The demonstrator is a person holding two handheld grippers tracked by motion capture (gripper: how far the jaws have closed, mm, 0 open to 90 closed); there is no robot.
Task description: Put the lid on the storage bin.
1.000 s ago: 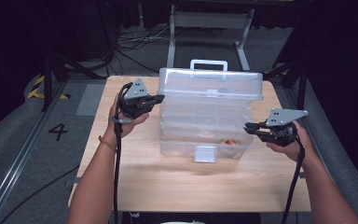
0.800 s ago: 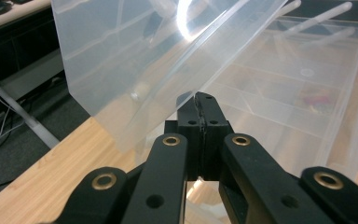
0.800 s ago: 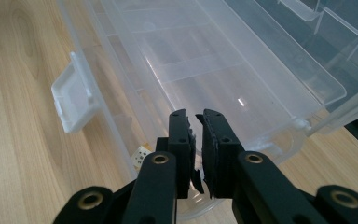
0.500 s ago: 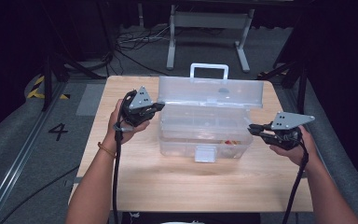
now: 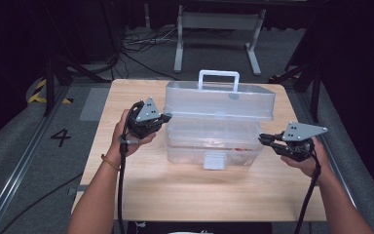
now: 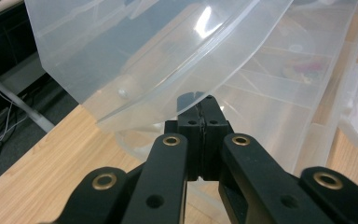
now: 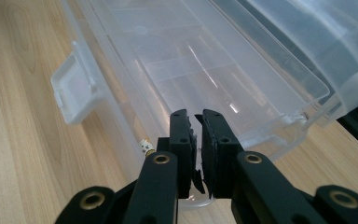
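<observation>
Compared with a second ago, the lid (image 5: pixel 219 100) of the clear plastic box (image 5: pixel 214 146) has come down a good part of the way, and your left hand has sunk a little with it. You hold the lid's left edge with the left gripper (image 6: pixel 199 105); its jaws are pressed together on that thin rim. Your right gripper (image 7: pixel 198 119) pinches the right end wall of the box's lower part, with the jaws almost together on the plastic, and so it keeps the box steady on the wooden table (image 5: pixel 126 97). The box stands in the middle of the table, its white latch (image 5: pixel 214 160) facing you and its white handle (image 5: pixel 218 78) at the back. I judge that you are closing the lid: it is still tilted open, and the latch is not yet fastened.
</observation>
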